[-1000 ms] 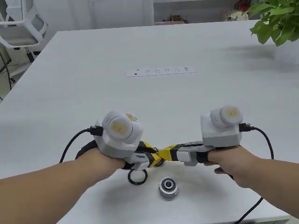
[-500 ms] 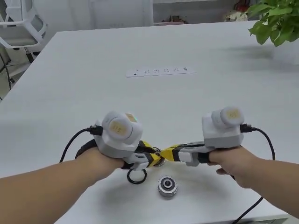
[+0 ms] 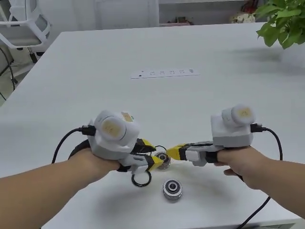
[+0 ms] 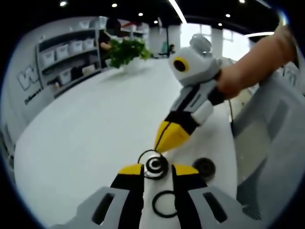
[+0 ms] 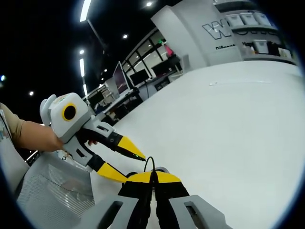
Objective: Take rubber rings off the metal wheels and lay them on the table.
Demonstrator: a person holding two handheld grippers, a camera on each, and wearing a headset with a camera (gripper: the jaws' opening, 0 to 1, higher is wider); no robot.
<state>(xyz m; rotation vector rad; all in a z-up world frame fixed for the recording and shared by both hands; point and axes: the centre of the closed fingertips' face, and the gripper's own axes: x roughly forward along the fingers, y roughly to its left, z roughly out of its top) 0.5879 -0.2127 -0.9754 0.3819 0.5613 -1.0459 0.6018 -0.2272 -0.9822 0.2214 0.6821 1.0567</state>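
Over the table point(image 3: 190, 52), left gripper point(image 3: 155, 155) half-hides a wheel point(image 3: 163, 160).

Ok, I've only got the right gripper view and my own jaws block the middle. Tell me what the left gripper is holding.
Observer: The left gripper is shut on a small round metal wheel; the thin black rubber ring pinched in your right gripper stretches over to it.
Operator: Now tell me what lies loose nearby.
Observer: A loose black rubber ring lies flat on the white table, beside the left gripper on the person's side.
Operator: Keep going.
Observer: A second metal wheel sits on the table next to that loose ring; whether it carries a ring I cannot tell.
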